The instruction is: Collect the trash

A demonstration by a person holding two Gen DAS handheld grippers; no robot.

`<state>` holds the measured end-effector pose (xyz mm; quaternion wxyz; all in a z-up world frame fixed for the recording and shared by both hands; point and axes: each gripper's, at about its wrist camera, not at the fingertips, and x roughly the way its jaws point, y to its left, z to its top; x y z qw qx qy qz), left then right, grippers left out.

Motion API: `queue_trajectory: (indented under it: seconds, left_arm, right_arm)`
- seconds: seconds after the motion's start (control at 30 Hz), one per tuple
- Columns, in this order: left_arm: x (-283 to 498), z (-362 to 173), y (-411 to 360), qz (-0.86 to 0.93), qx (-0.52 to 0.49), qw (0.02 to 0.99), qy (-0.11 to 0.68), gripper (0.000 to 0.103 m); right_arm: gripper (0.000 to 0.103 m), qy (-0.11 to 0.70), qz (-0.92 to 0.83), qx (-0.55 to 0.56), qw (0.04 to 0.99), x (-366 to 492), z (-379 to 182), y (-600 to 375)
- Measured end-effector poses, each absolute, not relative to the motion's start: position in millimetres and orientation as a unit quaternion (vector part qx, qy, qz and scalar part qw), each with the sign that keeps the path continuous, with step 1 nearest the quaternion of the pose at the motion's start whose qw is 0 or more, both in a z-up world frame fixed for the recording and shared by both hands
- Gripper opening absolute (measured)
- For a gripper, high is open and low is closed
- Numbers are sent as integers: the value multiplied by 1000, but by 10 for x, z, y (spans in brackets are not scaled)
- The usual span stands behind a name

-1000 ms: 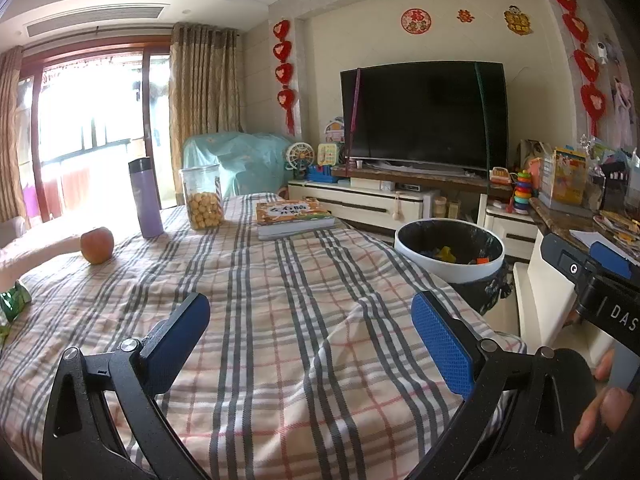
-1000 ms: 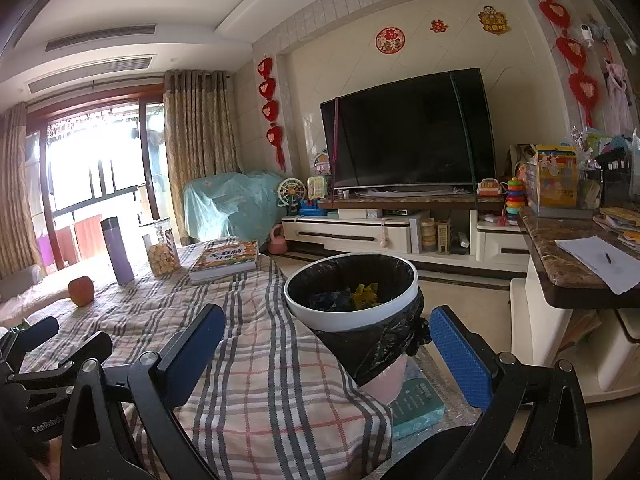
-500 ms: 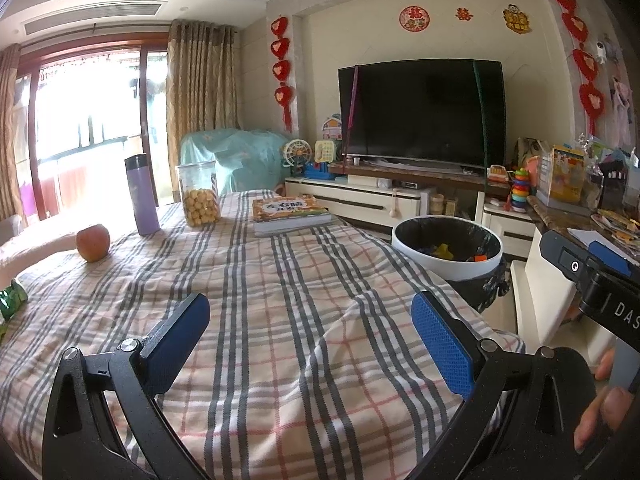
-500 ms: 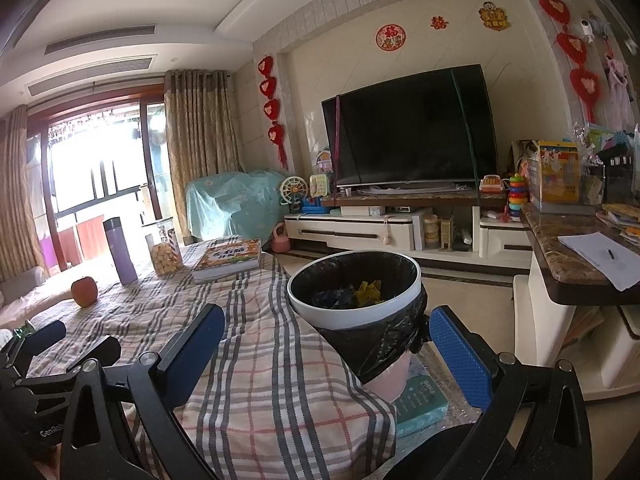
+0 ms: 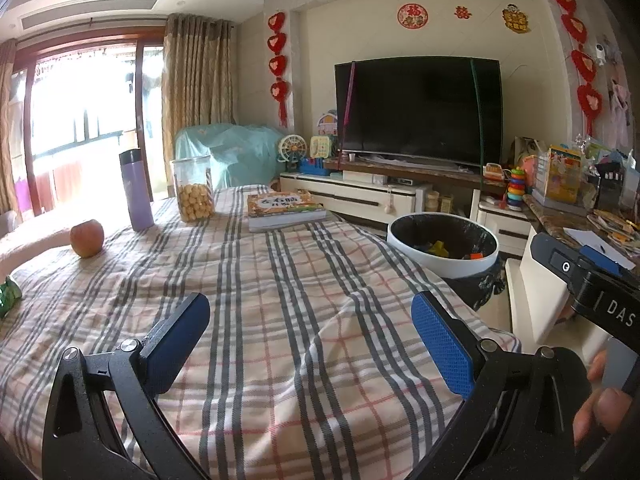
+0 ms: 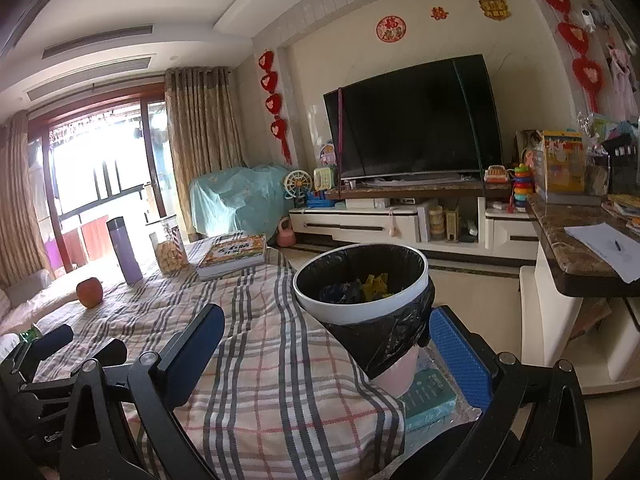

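A white trash bin (image 5: 442,240) lined with a black bag stands at the right edge of the plaid-covered table (image 5: 280,300); yellow and orange scraps lie inside it. In the right wrist view the trash bin (image 6: 360,276) sits just ahead, between the fingers. A green wrapper (image 5: 7,296) lies at the table's far left edge, also showing as a green wrapper (image 6: 30,334) in the right wrist view. My left gripper (image 5: 310,320) hovers open over bare cloth, nothing between its blue pads. My right gripper (image 6: 326,332) is open and holds nothing. The left gripper (image 6: 60,344) shows at lower left.
An apple (image 5: 87,233), a purple flask (image 5: 136,190), a jar of snacks (image 5: 193,190) and a book (image 5: 284,210) stand at the table's far side. A TV (image 5: 418,110) and cabinet lie beyond. A cluttered stone counter (image 6: 580,248) is at the right.
Both views have shifted only slightly; the bin appears a little nearer and higher in the right wrist view. Both grippers stay open with nothing in them.
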<state>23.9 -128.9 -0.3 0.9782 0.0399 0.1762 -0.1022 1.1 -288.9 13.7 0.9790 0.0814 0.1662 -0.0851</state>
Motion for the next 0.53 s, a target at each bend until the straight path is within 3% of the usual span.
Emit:
queue_trajectory:
  seconds: [0.53]
  left_arm:
    - [441, -68, -1176, -105, 25, 972, 209, 103]
  right_arm:
    - [103, 203, -69, 93, 972, 258, 80, -2884]
